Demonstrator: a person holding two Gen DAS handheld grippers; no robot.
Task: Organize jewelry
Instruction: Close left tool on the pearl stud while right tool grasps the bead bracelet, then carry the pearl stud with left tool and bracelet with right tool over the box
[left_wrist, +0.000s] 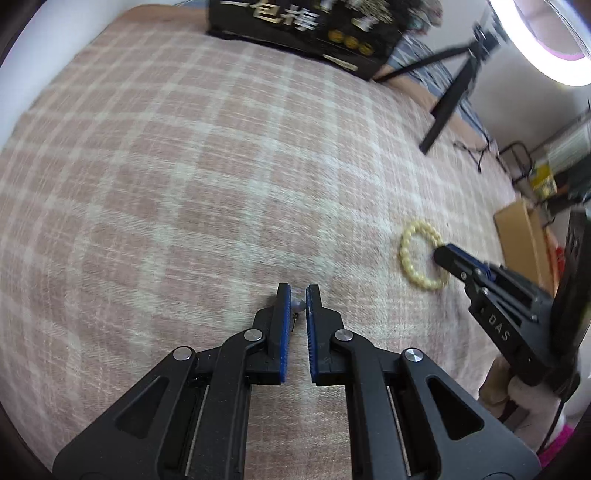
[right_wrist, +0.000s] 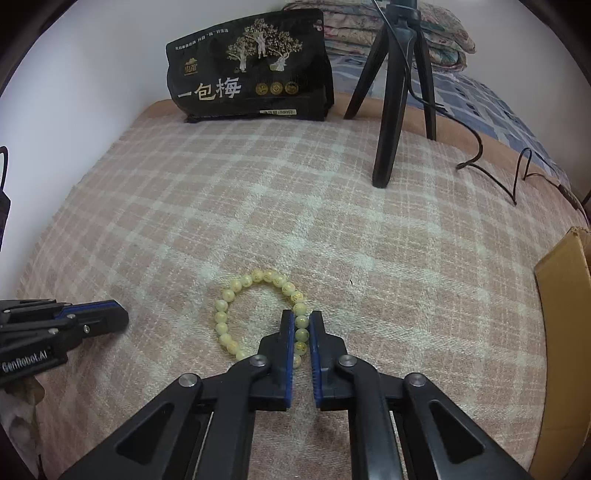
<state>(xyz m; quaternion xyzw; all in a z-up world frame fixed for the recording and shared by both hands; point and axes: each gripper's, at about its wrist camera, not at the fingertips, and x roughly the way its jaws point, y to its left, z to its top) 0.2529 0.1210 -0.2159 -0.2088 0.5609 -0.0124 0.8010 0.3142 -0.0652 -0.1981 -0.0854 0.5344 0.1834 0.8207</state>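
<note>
- My left gripper (left_wrist: 298, 295) pinches a small pearly earring (left_wrist: 297, 305), seen only in its own view.
- My right gripper (right_wrist: 301, 321) clamps the pale-yellow round-bead bracelet (right_wrist: 236, 291), lying just ahead on the soft pink plaid blanket (right_wrist: 332, 206).
- Beyond stands a glossy black bag (right_wrist: 251, 70).

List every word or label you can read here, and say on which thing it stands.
"一包梅": black bag, in large white characters.
"GenRoboLAI", last letters uncertain: left gripper body.
"DAS": right gripper body; the rest is hidden.
Small print and gold seals on the bag: too small to read.
Marks on the bracelet beads: unreadable.
</note>
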